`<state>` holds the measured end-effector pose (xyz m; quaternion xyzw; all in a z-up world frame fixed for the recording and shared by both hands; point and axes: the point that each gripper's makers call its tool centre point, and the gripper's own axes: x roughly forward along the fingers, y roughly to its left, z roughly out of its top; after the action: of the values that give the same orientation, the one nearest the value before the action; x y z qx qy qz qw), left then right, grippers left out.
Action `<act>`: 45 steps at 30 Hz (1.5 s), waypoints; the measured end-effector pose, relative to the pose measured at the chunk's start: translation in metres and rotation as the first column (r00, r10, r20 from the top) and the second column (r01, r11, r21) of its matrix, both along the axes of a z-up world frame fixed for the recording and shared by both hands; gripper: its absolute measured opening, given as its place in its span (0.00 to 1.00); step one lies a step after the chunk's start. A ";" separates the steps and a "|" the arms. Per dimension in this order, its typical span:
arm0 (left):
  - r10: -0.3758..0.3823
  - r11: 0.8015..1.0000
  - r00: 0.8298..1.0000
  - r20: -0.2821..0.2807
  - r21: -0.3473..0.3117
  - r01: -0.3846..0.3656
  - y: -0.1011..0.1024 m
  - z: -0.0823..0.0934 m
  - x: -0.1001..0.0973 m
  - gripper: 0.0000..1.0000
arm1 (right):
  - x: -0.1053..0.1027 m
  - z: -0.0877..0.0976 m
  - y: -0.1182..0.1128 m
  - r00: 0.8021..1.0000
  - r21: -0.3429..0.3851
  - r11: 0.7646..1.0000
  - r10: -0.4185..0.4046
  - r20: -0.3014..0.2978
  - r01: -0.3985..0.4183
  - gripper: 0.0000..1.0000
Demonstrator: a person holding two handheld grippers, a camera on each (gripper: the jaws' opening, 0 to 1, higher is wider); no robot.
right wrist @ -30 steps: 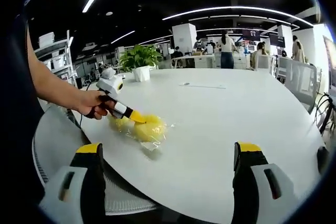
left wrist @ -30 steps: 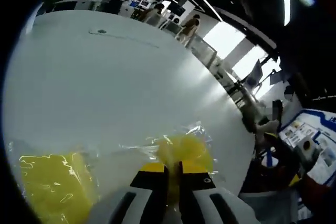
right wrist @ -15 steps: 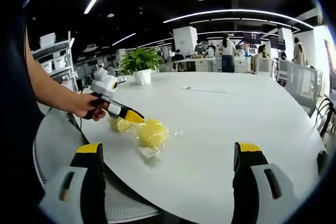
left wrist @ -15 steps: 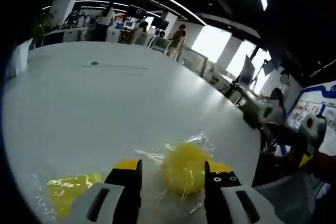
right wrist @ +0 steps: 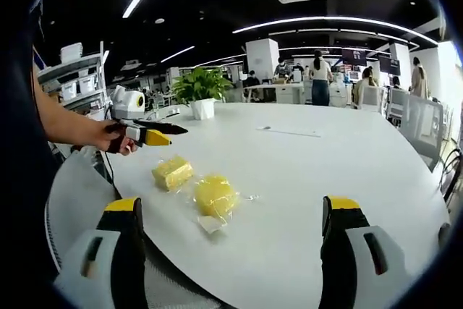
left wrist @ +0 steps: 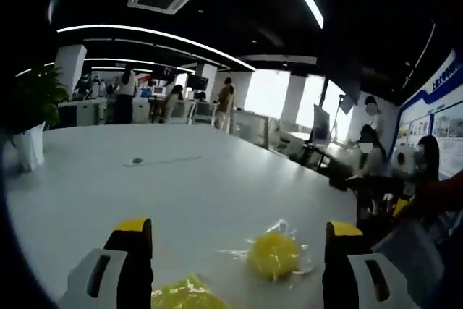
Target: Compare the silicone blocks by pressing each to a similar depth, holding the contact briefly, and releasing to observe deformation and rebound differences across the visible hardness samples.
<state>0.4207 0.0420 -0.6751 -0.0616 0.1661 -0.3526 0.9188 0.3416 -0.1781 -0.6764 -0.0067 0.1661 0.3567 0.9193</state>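
Lying on the table [right wrist: 304,171], both silicone blocks [right wrist: 215,196] sit clear of each gripper's wide-spread fingers [left wrist: 134,251].

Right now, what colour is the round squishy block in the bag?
Yellow; the round silicone block shows best in the right gripper view.

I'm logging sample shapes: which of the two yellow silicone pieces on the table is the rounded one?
The rounded piece lies nearer the right gripper, in loose clear wrap. The blocky piece beside it, closer to the left gripper, has flat faces.
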 end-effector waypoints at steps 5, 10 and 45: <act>-0.017 0.999 1.000 0.017 0.051 0.016 0.026 0.004 -0.021 1.00 | 0.004 -0.002 0.008 1.000 0.002 1.000 0.012 -0.008 -0.012 0.96; 0.025 0.997 0.998 0.050 0.071 -0.028 0.063 0.009 -0.038 1.00 | 0.006 -0.003 0.015 1.000 0.009 1.000 0.020 -0.009 -0.020 0.96; 0.151 0.984 0.987 -0.063 0.101 -0.144 0.119 -0.039 -0.115 1.00 | 0.003 -0.032 0.044 0.995 0.009 0.997 -0.075 -0.065 0.076 0.96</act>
<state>0.3053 0.1614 -0.7141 -0.0418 0.2100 -0.2729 0.9379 0.3450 -0.1337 -0.7079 0.0166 0.1938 0.3228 0.9262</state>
